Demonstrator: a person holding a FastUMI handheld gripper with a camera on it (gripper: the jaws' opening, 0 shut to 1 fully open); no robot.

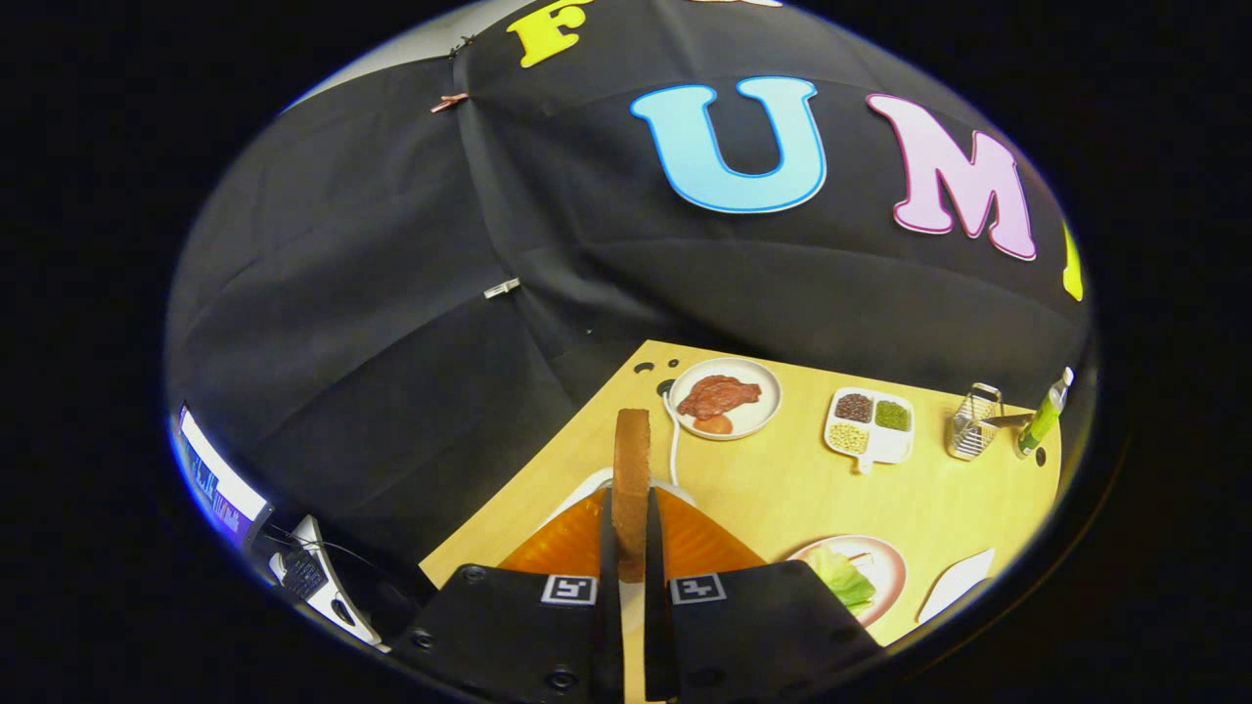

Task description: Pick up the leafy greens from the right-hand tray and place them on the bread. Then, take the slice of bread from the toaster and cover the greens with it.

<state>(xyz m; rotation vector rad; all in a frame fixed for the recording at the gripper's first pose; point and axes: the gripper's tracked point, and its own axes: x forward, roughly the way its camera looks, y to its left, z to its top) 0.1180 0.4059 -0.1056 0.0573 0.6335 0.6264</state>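
The hand-held gripper point(631, 548) pinched an upright brown slice of bread point(632, 484) edge-on between both fingers, above the rounded white toaster point(587, 486) on the pale wooden tabletop point(782, 484). Just right of the fingers, a ruffled green lettuce leaf point(841, 577) lay on a round pink plate point(885, 562), beside a white tray point(957, 584). Beyond stood a white plate of red meat point(725, 398), a white sectioned dish of beans point(870, 425) and a wire holder point(974, 421).
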